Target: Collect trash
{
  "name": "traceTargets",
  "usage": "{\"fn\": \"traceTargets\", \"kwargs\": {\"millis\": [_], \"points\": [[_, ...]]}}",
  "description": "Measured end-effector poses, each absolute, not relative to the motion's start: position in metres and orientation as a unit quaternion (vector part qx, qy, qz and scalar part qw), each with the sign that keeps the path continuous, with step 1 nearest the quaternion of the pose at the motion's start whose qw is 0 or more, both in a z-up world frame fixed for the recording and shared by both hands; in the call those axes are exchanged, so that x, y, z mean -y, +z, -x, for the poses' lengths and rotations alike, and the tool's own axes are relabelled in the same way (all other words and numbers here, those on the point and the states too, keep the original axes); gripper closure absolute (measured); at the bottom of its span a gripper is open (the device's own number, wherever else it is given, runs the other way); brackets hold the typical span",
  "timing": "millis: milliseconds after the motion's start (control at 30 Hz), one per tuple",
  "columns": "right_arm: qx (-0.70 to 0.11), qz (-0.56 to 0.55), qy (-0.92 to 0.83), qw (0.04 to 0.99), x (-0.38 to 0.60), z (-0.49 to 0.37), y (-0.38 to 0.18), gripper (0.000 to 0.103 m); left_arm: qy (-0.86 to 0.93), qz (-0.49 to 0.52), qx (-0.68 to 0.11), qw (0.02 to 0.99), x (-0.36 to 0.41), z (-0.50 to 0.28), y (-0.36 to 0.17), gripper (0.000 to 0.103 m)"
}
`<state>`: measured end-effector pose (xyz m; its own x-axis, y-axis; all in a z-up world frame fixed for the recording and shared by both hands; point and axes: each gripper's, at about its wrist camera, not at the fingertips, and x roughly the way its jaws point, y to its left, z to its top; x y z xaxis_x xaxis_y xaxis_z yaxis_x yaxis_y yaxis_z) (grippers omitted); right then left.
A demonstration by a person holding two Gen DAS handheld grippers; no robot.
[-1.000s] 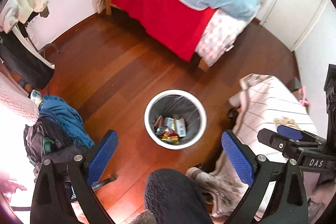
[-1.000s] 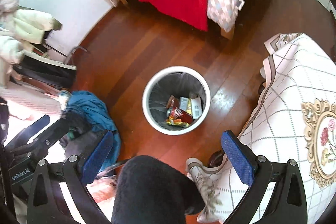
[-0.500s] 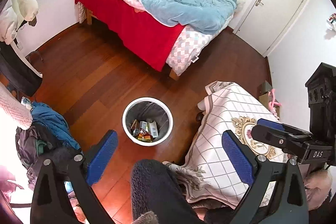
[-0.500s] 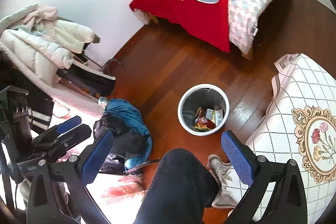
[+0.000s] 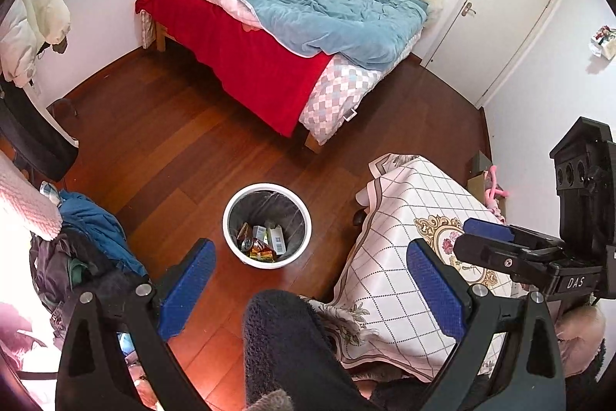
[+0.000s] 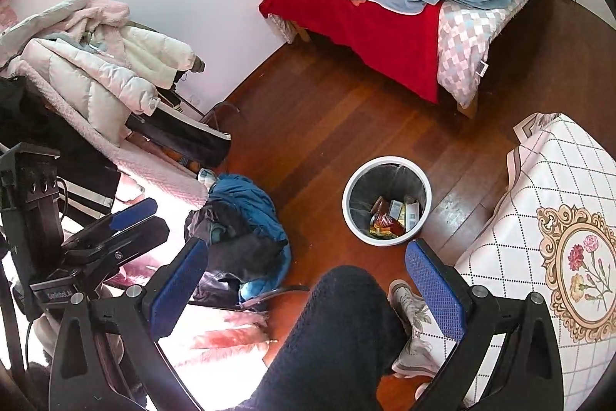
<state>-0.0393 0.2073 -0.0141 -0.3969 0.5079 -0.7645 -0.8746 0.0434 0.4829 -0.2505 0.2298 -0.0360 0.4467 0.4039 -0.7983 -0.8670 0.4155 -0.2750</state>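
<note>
Blue-padded fingers [image 5: 192, 276] on the left gripper [image 5: 308, 276] are spread wide with nothing between them, and the right gripper [image 6: 308, 276] is the same, wide apart and empty. Both are held high over the room, looking down.

There's the round white plastic bin with a dark liner [image 5: 266, 190], standing on the reddish-brown wooden floor [image 5: 161, 141], between the bed with the red blanket and light blue duvet [image 5: 308, 14] and the bench under its cream checked cloth with a floral medallion [image 5: 404, 203]. Inside the bin, a heap of small cartons and colourful wrappers [image 5: 261, 241], so trash is already collected in there.

No loose litter shows on the open floor or on the visible bench top from either camera. By my reading, the dropping step is finished and this is either the scan for more, or the close of the job.

Next, a sweep seems called for: the pile of blue and dark clothes [image 6: 242, 218] near the bin could hide scraps, as could the jackets draped to the left [image 6: 100, 72]. Any pickup means coming down low first.
</note>
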Motion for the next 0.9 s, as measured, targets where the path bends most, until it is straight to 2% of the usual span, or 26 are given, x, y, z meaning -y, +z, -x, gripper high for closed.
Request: {"fn": "traceTargets", "kwargs": {"millis": [900], "points": [[-0.485, 0.225, 0.654, 0.534, -0.2106, 0.0441, -0.0113, 0.000, 0.406, 0.348, -0.334, 0.776, -0.2217, 0.2510, -0.0374, 0.001]]}}
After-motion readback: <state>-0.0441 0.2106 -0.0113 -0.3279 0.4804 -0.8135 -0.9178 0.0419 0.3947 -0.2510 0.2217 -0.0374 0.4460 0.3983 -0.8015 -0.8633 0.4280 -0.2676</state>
